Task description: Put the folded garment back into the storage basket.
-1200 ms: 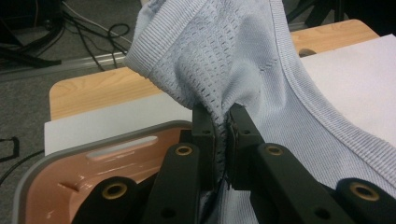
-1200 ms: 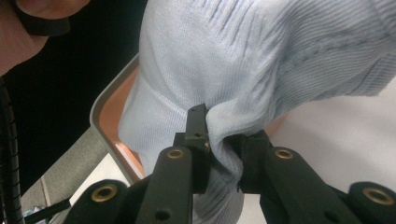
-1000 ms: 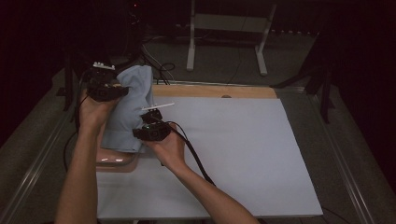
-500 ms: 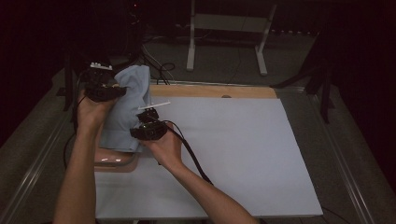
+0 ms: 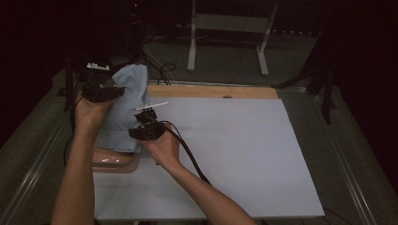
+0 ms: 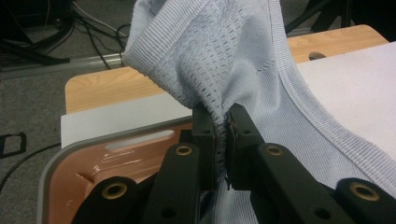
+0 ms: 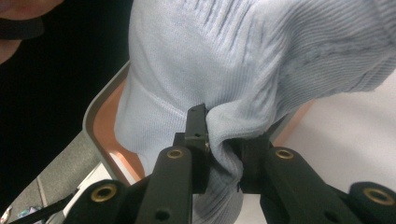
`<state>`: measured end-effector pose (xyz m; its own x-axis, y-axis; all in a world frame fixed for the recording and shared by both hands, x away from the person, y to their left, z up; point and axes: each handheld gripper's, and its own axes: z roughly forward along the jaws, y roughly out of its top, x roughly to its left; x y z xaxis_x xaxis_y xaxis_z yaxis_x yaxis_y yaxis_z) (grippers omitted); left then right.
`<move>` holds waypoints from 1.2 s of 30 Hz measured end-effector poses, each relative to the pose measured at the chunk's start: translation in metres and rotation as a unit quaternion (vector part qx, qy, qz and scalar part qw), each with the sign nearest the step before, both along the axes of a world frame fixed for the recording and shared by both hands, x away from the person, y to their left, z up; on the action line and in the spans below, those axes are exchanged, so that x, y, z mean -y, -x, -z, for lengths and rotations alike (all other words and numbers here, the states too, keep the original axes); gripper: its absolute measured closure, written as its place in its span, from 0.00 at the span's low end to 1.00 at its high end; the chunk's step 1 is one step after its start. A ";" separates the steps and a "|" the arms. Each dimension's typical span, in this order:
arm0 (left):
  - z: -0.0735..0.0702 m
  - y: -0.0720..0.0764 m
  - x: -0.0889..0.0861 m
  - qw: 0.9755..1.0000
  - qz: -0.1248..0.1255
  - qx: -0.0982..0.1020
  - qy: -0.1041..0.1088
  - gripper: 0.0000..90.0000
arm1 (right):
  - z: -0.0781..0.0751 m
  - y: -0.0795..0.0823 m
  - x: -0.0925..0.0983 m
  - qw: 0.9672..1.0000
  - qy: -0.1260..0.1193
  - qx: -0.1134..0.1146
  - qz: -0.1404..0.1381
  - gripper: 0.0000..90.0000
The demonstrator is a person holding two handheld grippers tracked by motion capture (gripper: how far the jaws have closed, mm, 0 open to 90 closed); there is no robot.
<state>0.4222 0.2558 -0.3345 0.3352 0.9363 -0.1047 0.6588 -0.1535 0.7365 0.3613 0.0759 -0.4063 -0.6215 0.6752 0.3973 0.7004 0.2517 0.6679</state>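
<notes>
Garment: pale blue knit top (image 5: 123,105), held up between both grippers at the left edge of the table, its lower part hanging into the pink tub (image 5: 110,161) with a grey rim
Weight: judged light; it hangs freely from two small pinches without pulling the fabric thin
Stiffness: soft and limp, folds and drapes wherever it is not held, so it will sag between the two holds
Surface: ribbed bands and an open mesh panel (image 6: 219,51); the texture should give the pads good bite, little risk of slipping
Fragility: will not break, though the open mesh could snag or stretch on a jaw edge
Left gripper (image 6: 223,128): jaws pressed together on a gather of the mesh fabric, raised at the far side
Right gripper (image 7: 223,140): jaws pinching a thick fold of the plain ribbed part, lower and nearer the person
Best hold: the ribbed hem or seam bands, denser than the mesh
Surroundings: white sheet (image 5: 244,154) lies beside the tub, free for spreading
</notes>
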 end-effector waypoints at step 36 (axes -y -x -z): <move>0.009 0.006 -0.022 1.000 -0.015 -0.002 0.003 0.94 | 0.013 -0.002 -0.028 1.000 0.014 -0.008 -0.011 0.86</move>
